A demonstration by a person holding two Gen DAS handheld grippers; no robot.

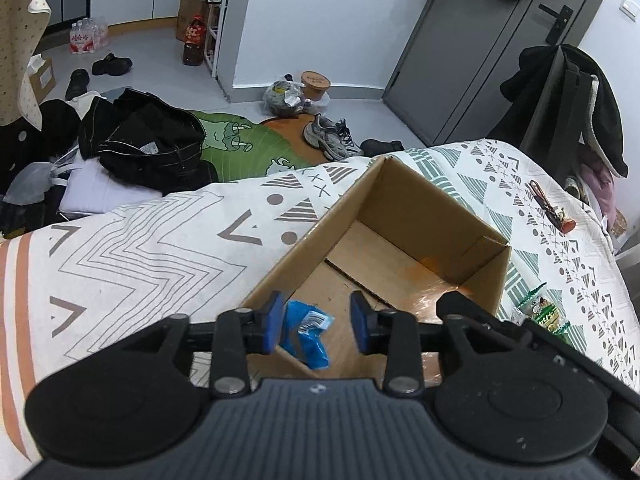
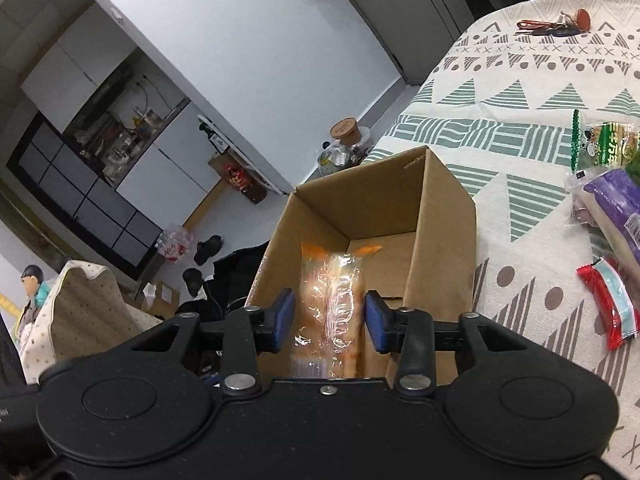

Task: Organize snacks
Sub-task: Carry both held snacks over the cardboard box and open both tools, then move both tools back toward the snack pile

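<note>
With the left tool [image 1: 316, 322] apart above the blue packet [image 1: 306, 332] in the box [image 1: 416, 196], keep the right tool [image 2: 330, 320], clamped on the orange packet [image 2: 334, 300], low inside before releasing.

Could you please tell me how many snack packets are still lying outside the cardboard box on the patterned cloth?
3 in the right wrist view, all right of the brown cardboard box: green-printed clear packet, purple-and-white packet, red-and-clear packet. More may lie beyond the frame.
</note>
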